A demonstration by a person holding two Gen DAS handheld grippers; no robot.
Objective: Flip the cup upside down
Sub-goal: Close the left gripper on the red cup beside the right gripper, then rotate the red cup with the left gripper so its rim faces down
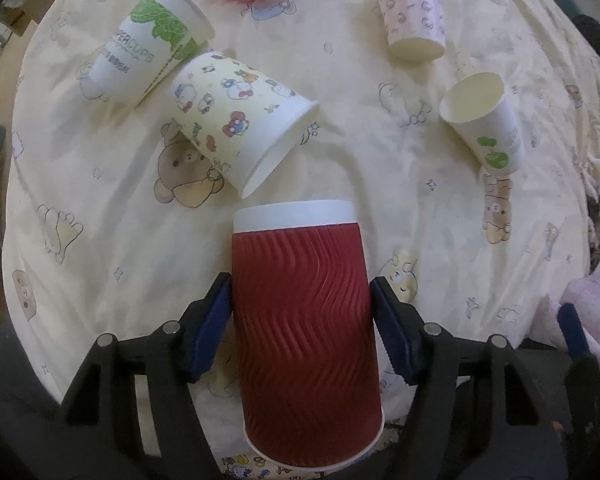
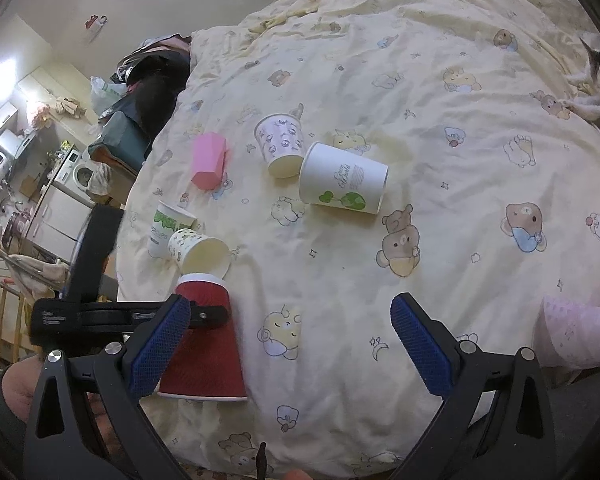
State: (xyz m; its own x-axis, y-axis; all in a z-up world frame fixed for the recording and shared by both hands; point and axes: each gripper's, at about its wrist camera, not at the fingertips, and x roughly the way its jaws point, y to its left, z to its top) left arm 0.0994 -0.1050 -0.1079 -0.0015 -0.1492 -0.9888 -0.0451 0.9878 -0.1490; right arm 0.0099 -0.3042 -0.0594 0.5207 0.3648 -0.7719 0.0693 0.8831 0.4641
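I am clamping my left gripper (image 1: 300, 316) on the red cup (image 1: 304, 332), its blue ribbed pads pressing the corrugated paper wall on both sides. The cup's white base band is pointing away from me, its wide rim toward me. Just beyond the base, the cartoon-print cup (image 1: 240, 120) is lying tipped on the wrinkled yellow bedspread (image 1: 380, 184). My right gripper (image 2: 288, 344) is hanging spread wide over bare cloth right of the red cup.

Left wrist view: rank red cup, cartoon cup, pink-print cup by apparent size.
1. Red cup, largest, but it sits between the left gripper jaws, right at the camera, so nearness inflates it.
2. Cartoon cup, lying on its side.
3. Pink-print cup, smallest and farthest, so true size is unsure.
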